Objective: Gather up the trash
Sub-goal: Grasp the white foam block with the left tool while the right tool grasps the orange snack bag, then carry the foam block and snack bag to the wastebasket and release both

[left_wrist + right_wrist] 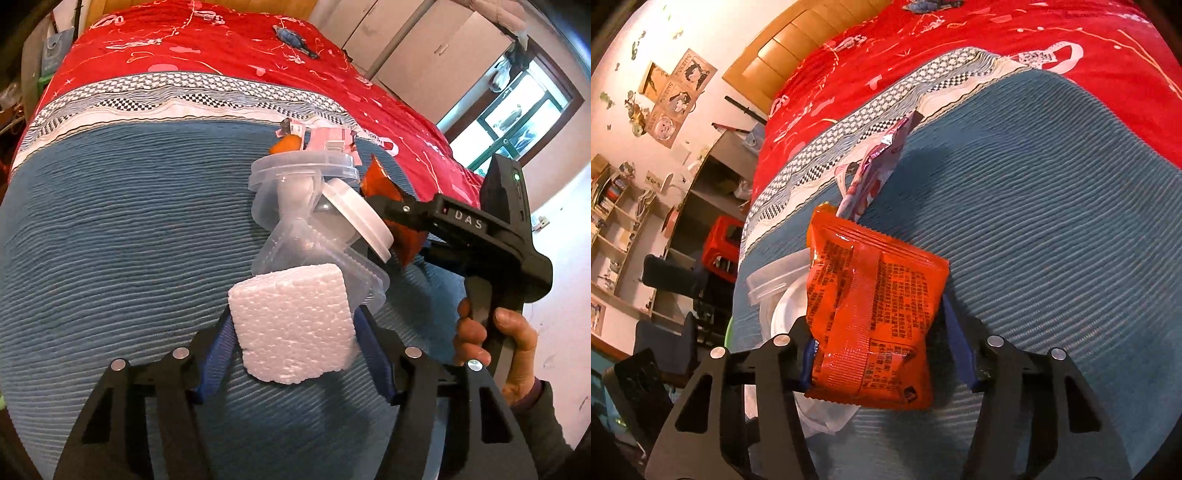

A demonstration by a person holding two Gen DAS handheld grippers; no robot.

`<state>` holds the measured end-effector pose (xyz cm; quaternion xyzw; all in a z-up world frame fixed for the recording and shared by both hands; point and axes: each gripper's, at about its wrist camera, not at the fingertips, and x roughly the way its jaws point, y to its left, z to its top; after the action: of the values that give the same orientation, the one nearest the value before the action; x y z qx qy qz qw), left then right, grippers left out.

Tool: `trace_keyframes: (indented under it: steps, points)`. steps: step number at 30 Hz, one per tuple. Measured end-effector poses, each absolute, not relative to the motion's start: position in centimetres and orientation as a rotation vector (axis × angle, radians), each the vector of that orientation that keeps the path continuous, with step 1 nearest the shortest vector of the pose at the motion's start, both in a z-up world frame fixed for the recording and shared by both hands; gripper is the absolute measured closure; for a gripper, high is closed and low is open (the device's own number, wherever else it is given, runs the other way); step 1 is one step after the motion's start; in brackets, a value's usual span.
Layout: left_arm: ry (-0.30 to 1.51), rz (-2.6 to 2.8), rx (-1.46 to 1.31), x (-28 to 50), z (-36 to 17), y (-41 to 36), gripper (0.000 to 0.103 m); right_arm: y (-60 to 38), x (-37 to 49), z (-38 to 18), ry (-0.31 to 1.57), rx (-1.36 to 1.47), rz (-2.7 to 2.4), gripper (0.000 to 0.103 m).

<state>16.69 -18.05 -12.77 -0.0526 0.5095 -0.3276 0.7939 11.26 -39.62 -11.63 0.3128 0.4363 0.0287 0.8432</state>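
A white foam block sits between the blue fingers of my left gripper, which is shut on it, just above the teal blanket. Beyond it lies a heap of clear plastic containers with a white lid. Behind the heap are a pink wrapper and a small orange piece. My right gripper is shut on an orange snack packet; it also appears in the left wrist view, beside the heap, with a hand on its handle. A pink-purple wrapper lies past the packet.
The teal blanket covers the near part of a bed with a red quilt. A small blue cloth lies far up the quilt. To the right are white wardrobe doors, a window and bare floor. Left of the bed stand shelves, a desk and a red stool.
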Motion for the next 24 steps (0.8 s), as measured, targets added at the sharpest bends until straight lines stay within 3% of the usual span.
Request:
trace_keyframes:
  steps: [10, 24]
  points:
    - [0.982, -0.644, -0.113, 15.7, -9.2, -13.8, 0.042, -36.9, 8.7, -6.1, 0.809, 0.552, 0.078, 0.048]
    - [0.886, -0.255, -0.176, 16.9, -7.6, 3.9, 0.041, -24.5, 11.4, -2.0, 0.802, 0.426, 0.303, 0.048]
